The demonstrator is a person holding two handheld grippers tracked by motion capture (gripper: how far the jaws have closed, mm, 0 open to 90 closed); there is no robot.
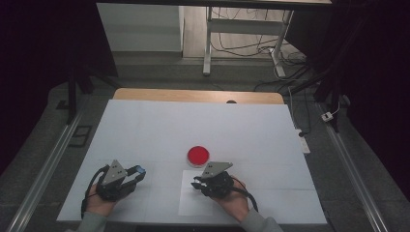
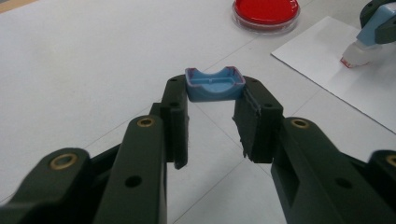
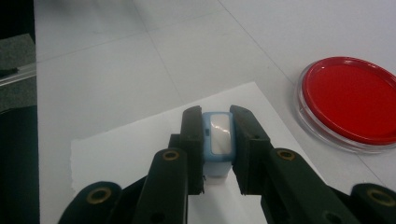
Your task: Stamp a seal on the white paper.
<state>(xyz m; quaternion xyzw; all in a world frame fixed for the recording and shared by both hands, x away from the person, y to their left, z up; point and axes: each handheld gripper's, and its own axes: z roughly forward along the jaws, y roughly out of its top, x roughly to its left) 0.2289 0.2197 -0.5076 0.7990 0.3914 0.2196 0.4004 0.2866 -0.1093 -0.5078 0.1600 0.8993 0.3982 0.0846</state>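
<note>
In the left gripper view, my left gripper is shut on a small blue cap, pinched between its fingertips with the hollow side up. The high view shows the left gripper at the near left with the blue cap. My right gripper is shut on a small blue item. Its pale, red-ended tip points down at a white paper sheet. The right gripper hovers over the sheet. A red lidded dish lies just beyond it.
The table carries a white cover with a wooden edge at the far side. Beyond that, desk legs and loose cables lie on the floor. Metal rails run along both sides.
</note>
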